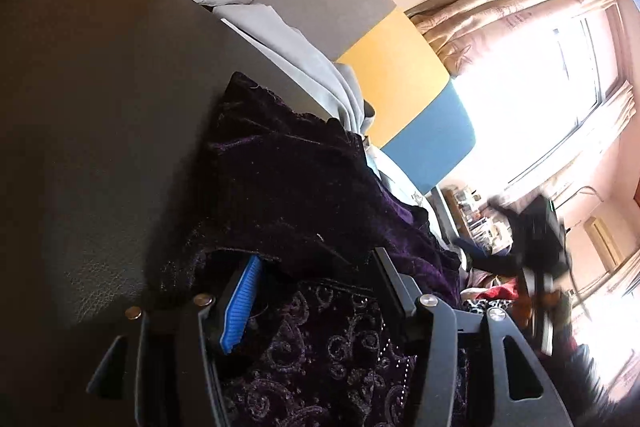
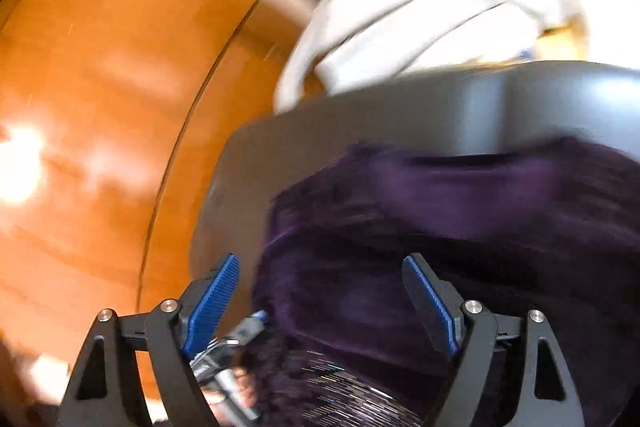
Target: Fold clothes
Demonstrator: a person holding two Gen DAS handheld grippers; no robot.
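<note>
Purple garment [image 1: 288,187] on grey table [image 1: 100,107], white cloth [image 1: 288,43] beyond

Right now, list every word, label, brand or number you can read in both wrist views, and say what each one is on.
None can be read.
The purple velvet garment carries only a swirl pattern, no lettering.
The curtain has faint marks, too blurred to tell whether they are text.
The cluttered shelf by the window is too small and overexposed to read.
The right wrist view is motion-blurred throughout.
</note>
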